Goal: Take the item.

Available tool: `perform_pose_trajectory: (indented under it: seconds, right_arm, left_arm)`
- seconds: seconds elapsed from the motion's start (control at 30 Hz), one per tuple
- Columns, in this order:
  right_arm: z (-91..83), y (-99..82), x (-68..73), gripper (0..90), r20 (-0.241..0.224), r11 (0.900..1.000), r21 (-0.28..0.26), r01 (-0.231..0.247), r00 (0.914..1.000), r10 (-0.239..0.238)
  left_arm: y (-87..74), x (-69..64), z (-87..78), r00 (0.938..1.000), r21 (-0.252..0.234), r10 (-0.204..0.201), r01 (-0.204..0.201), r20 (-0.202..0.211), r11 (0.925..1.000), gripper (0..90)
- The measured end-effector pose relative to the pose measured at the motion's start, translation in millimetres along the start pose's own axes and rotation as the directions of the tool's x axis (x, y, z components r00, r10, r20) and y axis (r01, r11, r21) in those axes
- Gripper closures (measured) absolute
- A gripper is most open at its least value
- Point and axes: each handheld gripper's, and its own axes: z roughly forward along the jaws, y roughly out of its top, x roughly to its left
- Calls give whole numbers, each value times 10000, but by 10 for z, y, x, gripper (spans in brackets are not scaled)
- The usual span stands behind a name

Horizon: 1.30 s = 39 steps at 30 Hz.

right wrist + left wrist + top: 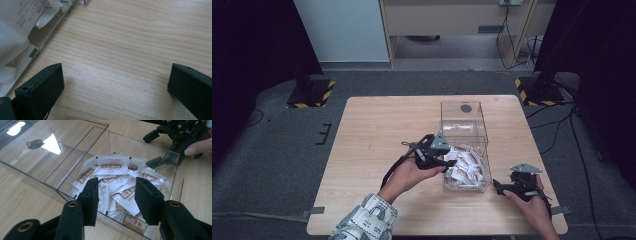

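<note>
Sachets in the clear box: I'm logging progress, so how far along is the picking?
Nothing looks taken out yet: the sachets all lie piled in the clear box. In hand: the left gripper reaches over them, jaws apart, nothing gripped. The right gripper waits open on the table.

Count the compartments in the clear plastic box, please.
2. The near compartment holds a pile of white and brown sachets; the far compartment, behind the divider, is empty except for a dark round spot.

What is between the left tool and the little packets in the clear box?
Nothing visible. The left tool hangs over the open top of the clear box, with the packets just beyond its open jaws.
</note>
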Motion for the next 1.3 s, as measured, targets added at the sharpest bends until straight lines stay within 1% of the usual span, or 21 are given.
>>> perform_pose_trajectory:
  seconds: [0.03,0.07,0.1,0.17,0.27,0.3,0.33,0.43,0.53,0.57,0.6,0.63,0.67,0.77,0.9,1.03,1.13,1.3]
  right_arm:
    - [0,0,0,8,0,10000,-2,-2,10000,2]
    - [1,-1,-1,8,-10,10000,-11,18,10000,-18]
    - [1,-1,-1,8,-10,10000,-11,18,10000,-18]
    - [1,0,1,8,8,10000,-9,-28,10000,28]
    - [0,0,0,8,-9,10000,-1,-7,10000,7]
    - [-1,0,1,8,-10,10000,8,-15,10000,15]
    - [0,-1,-1,8,-11,10000,-12,16,10000,-16]
    - [0,0,0,8,-15,10000,-2,-1,10000,1]
    - [0,0,0,8,-2,10000,-2,-2,10000,2]
    - [0,0,0,8,-4,10000,-3,-2,10000,2]
    - [-1,0,-1,8,-4,10000,-1,6,10000,-6]
    - [-1,0,-1,8,-4,10000,-1,6,10000,-6]
    - [-1,0,-1,8,-14,10000,-2,2,10000,-2]
    - [-1,0,0,8,-17,10000,5,-14,10000,14]
    - [-2,0,1,8,-18,10000,16,-29,10000,29]
    - [-1,0,0,8,-12,10000,4,-13,10000,13]
    - [-2,0,0,8,-17,10000,6,-13,10000,13]
    - [-1,0,-1,8,-15,10000,3,-10,10000,10]
  left_arm:
    - [25,1,59,10000,112,29,-30,56,9999,578]
    - [25,1,59,10000,112,29,-30,56,9999,598]
    - [31,5,87,10000,143,-9,8,69,9999,598]
    - [37,16,133,9999,251,-42,40,102,9997,653]
    - [45,16,194,9998,347,16,-24,204,9994,687]
    - [46,12,209,9999,361,60,-65,150,9993,699]
    - [48,14,244,9999,400,28,-33,110,9992,710]
    - [49,21,281,10000,471,-37,35,38,9989,735]
    - [45,39,337,9999,641,-97,101,-66,9979,750]
    - [42,48,360,9999,664,-89,92,-47,9978,784]
    - [42,48,360,9999,664,-89,92,-47,9978,794]
    - [40,45,369,10000,668,-65,68,-53,9977,794]
    - [35,30,400,9999,802,98,-86,-136,9967,798]
    - [35,23,418,9998,855,127,-114,-146,9963,800]
    - [38,15,454,9996,901,105,-80,-273,9959,784]
    - [32,21,486,9987,933,152,-106,-486,9956,748]
    - [35,20,504,9980,920,165,-108,-613,9957,748]
    - [16,22,552,9978,1156,153,-77,-648,9933,748]
